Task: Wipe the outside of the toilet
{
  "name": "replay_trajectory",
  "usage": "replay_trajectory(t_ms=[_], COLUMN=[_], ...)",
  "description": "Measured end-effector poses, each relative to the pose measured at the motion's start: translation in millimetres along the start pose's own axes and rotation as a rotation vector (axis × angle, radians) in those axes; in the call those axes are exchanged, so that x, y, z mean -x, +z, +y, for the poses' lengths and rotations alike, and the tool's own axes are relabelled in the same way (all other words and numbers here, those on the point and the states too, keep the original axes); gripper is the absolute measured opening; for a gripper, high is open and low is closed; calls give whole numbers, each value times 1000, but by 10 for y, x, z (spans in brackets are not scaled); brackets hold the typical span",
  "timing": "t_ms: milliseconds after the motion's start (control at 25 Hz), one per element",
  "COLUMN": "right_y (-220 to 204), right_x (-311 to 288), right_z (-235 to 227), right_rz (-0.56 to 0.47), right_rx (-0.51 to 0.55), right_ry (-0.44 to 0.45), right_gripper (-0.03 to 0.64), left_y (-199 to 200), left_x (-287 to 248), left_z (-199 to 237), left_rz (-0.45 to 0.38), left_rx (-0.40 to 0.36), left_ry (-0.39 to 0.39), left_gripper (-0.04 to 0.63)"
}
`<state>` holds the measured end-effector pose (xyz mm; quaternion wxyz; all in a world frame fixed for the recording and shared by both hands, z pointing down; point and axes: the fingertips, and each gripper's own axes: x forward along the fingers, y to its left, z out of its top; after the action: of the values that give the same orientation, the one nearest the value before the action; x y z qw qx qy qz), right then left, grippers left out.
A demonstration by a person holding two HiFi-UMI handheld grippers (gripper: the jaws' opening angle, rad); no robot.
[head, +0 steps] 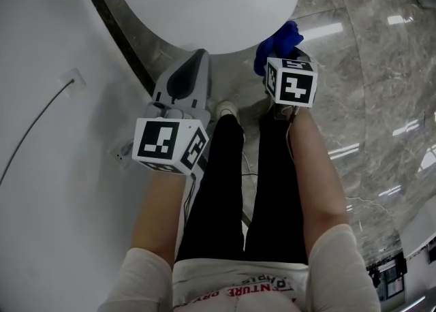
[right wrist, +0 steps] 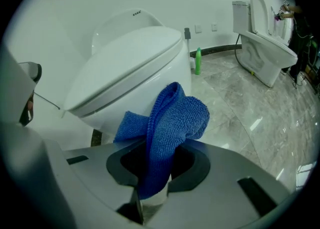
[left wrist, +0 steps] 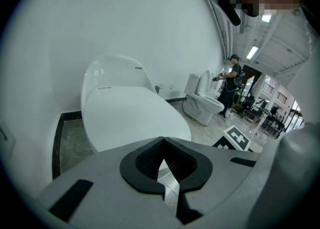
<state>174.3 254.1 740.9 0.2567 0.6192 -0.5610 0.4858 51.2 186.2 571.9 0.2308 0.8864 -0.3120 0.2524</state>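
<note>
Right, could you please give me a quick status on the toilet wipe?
Left gripper shut, empty. Right gripper shut on blue cloth, close to the toilet; contact unclear. Lid down. Green bottle on floor beyond it.

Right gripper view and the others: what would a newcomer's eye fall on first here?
The bright blue cloth stands out first. It is bunched up and clamped in the right gripper, just in front of the white toilet, whose lid is down. Next come the second toilet farther back, with its lid raised, and the small green bottle standing between the two.
</note>
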Motion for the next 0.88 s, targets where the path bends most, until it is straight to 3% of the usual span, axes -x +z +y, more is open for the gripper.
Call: replay_trajectory(t_ms=[200,560,880], right_y=[-225,-325,-480], right_x=[-45,-185,-301], right_z=[506,1044,1675], right_rz=[36,66,140], right_rx=[88,14,94], right_ry=[-3,-23,56], right_gripper=[77,77,77], left_y=[-338,-656,-832], left_x=[273,837,1211], left_z=[340,1105,1569], left_rz=[22,9,-3], left_rx=[48,148,235], left_ry=[29,112,179], left_gripper=[6,6,6])
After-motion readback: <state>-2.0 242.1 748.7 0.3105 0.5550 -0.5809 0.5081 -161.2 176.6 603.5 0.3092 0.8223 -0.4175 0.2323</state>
